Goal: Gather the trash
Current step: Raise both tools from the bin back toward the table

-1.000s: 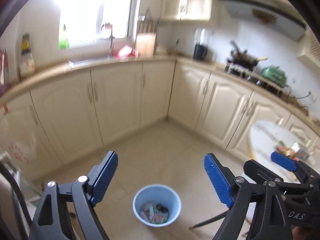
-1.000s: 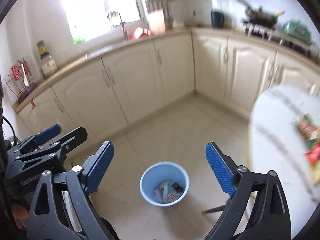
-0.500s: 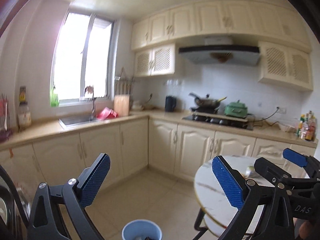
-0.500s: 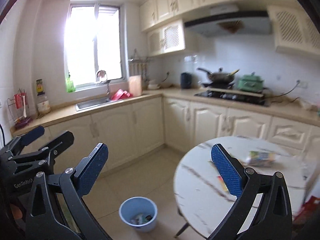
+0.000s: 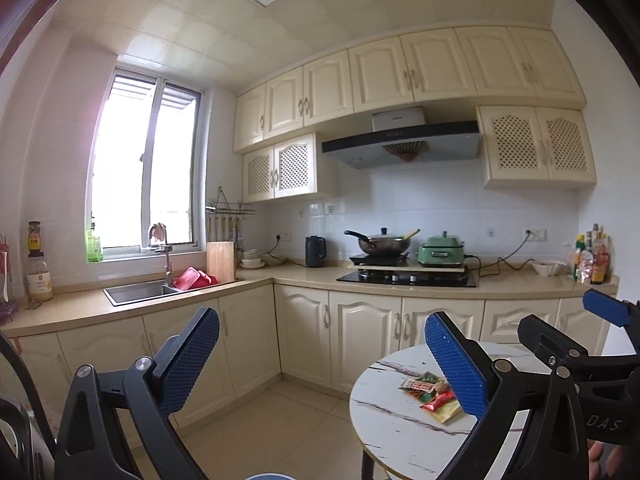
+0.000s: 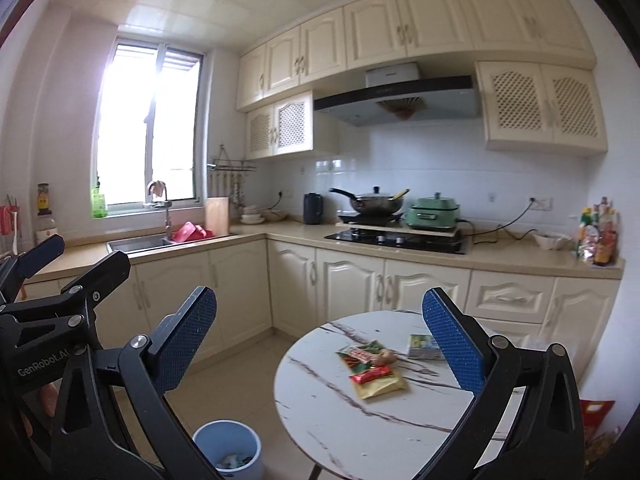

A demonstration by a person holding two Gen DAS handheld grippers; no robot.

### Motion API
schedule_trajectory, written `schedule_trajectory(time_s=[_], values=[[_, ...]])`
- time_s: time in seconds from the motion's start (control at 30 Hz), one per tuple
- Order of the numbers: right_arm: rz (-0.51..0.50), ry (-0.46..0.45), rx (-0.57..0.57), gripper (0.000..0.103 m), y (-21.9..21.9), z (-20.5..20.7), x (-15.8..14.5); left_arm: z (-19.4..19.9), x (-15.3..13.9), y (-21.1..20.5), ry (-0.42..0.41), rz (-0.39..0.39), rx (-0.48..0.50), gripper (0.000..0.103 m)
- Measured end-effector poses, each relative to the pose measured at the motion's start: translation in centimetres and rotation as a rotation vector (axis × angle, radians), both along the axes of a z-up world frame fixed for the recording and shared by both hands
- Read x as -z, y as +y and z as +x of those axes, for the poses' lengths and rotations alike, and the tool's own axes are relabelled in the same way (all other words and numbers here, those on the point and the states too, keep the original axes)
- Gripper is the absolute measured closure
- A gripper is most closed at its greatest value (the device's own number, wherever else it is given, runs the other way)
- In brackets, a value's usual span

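Both grippers up from bin since a second ago, now face kitchen. Left gripper (image 5: pixel 322 354) jaws just opened wider, empty. Right gripper (image 6: pixel 320 338) wide apart, empty. Wrappers (image 6: pixel 374 368) near middle of round table (image 6: pixel 320 408). Blue bin (image 6: pixel 228 450) on floor by table's left edge.

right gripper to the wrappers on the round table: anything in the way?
Nothing visible. The right gripper is open and empty, and the wrappers lie exposed on the marble table. The blue bin stands on the floor left of the table, its mouth uncovered.
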State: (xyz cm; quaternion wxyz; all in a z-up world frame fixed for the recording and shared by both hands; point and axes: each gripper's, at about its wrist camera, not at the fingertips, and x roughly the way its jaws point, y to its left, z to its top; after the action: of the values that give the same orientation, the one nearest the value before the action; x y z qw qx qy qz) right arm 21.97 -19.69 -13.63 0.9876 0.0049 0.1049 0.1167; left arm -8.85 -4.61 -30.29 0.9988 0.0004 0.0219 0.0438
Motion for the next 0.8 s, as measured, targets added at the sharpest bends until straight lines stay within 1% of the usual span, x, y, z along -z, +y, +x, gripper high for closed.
schedule_trajectory(time_s=[0.03,0.07,0.1,0.2,0.27,0.3,0.37,0.43,0.53,0.67,0.7,0.73,0.77,0.8], values=[[0.0,0.002,0.007,0.0,-0.2,0.1,0.0,0.7,-0.6,-0.1,0.002,0.002,0.004,0.001],[0.001,0.005,0.011,0.0,-0.7,0.0,0.2,0.8,-0.1,-0.3,0.005,0.004,0.013,0.001],[0.001,0.011,0.016,0.0,-1.0,0.2,0.3,1.5,-0.8,-0.3,0.008,0.004,0.018,0.001],[0.0,0.024,0.033,0.0,-2.0,0.9,0.9,3.0,-0.8,-0.6,0.027,0.007,0.038,0.001],[0.0,0.042,0.045,0.0,-2.8,1.7,1.6,4.9,-1.5,-0.7,0.048,0.008,0.062,0.001],[0.0,0.052,0.052,0.0,-3.1,2.1,1.9,5.8,-1.0,-0.9,0.072,0.008,0.074,0.001],[0.002,0.082,0.073,0.0,-4.2,3.1,3.1,8.4,-1.5,-1.6,0.115,0.009,0.082,0.001],[0.003,0.121,0.092,0.0,-5.0,4.2,4.2,10.9,-0.3,-1.5,0.184,-0.004,0.096,0.001],[0.008,0.198,0.122,0.0,-6.8,6.7,6.5,14.3,0.6,-1.6,0.269,-0.021,0.101,0.001],[0.01,0.333,0.15,0.0,-8.7,10.5,10.9,18.8,2.4,-2.0,0.38,-0.027,0.121,0.001],[0.013,0.363,0.157,0.0,-9.1,11.3,11.9,20.3,3.0,-2.4,0.413,-0.024,0.137,0.001],[0.015,0.382,0.161,0.0,-9.5,11.9,12.6,21.6,3.2,-2.7,0.441,-0.017,0.16,0.001],[0.02,0.421,0.169,0.0,-10.1,12.9,13.9,22.7,3.0,-3.1,0.458,-0.015,0.178,0.001],[0.023,0.446,0.176,0.0,-10.5,13.5,14.8,24.3,3.7,-3.7,0.5,-0.015,0.209,0.001]])
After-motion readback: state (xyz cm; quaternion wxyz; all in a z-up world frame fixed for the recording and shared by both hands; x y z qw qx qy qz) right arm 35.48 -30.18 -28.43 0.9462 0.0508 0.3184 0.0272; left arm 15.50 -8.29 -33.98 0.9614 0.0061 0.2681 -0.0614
